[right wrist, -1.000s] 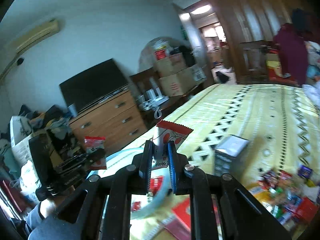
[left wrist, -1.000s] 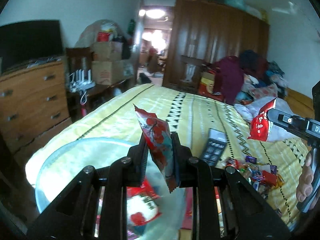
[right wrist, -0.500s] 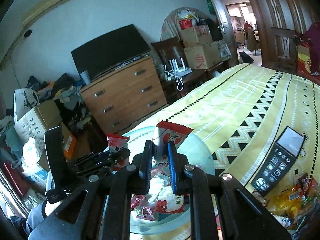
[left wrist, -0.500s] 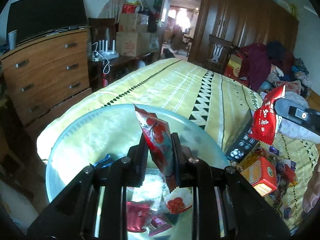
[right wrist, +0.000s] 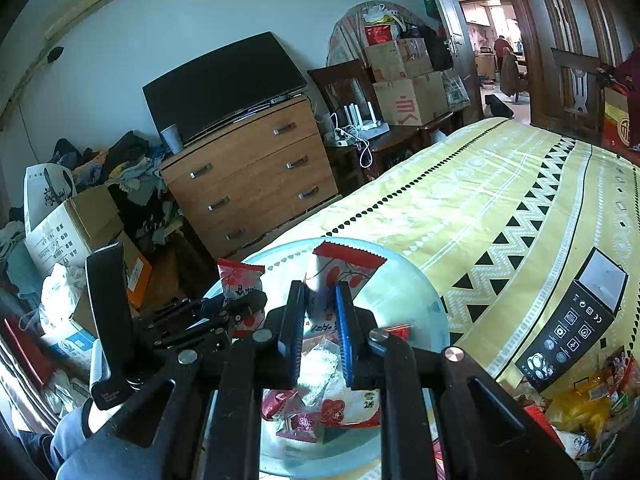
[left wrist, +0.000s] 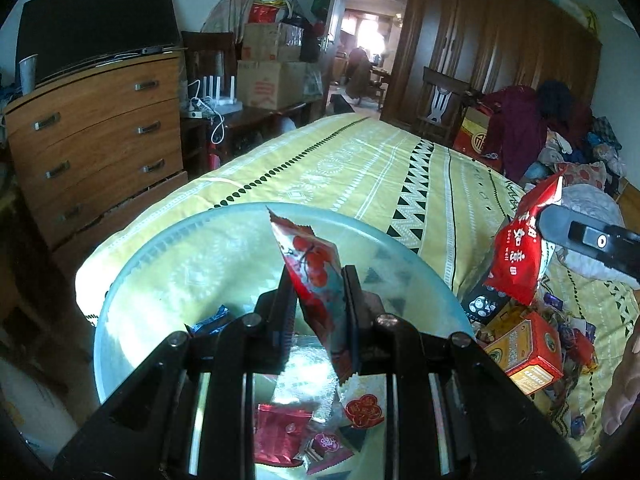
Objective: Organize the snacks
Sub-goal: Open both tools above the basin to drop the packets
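A clear bluish bowl (left wrist: 240, 210) (right wrist: 420, 276) stands on the yellow patterned bedspread (left wrist: 380, 168) with several snack packets (left wrist: 282, 436) (right wrist: 344, 408) lying in it. My left gripper (left wrist: 318, 300) is shut on a red and white packet with red fruit (left wrist: 312, 264), held upright over the bowl. My right gripper (right wrist: 318, 312) is shut on a white packet with a red top (right wrist: 348, 262), also above the bowl. In the right wrist view the left gripper (right wrist: 240, 308) shows at the left with its packet (right wrist: 240, 280). The right one's packet (left wrist: 520, 248) shows in the left wrist view.
A loose pile of snacks and an orange box (left wrist: 524, 344) lie on the bed right of the bowl, beside a black box (right wrist: 572, 320). A wooden dresser (right wrist: 256, 176) with a TV, cardboard boxes (left wrist: 272, 80), a wardrobe (left wrist: 492, 60) and heaped clothes ring the bed.
Both grippers came down and in over the bowl, which now fills the lower part of each view. Each still holds its packet; little has shifted in the last half second.
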The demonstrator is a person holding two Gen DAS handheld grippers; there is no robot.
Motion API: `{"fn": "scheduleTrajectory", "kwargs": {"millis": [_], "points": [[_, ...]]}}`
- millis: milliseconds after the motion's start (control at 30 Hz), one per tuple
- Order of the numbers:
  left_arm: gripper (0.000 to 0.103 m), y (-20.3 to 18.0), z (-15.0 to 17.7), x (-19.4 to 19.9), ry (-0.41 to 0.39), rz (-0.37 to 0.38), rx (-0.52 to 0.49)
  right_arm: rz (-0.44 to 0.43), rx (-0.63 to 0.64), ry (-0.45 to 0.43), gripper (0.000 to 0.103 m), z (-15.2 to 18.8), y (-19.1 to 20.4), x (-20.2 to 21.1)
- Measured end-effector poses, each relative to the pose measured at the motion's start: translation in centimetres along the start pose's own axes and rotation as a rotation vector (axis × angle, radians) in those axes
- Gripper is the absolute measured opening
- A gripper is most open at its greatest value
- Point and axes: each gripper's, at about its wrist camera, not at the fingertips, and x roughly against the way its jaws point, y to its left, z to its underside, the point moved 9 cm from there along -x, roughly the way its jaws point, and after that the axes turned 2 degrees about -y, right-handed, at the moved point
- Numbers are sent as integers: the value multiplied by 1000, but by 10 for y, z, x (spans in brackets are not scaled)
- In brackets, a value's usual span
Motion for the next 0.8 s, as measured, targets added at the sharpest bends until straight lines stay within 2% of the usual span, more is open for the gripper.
{"fn": "scheduleTrajectory", "kwargs": {"millis": [800], "points": [[22,8,2,-3,4,-1,-2,-5,-7,18,17,6,3,-12]]}}
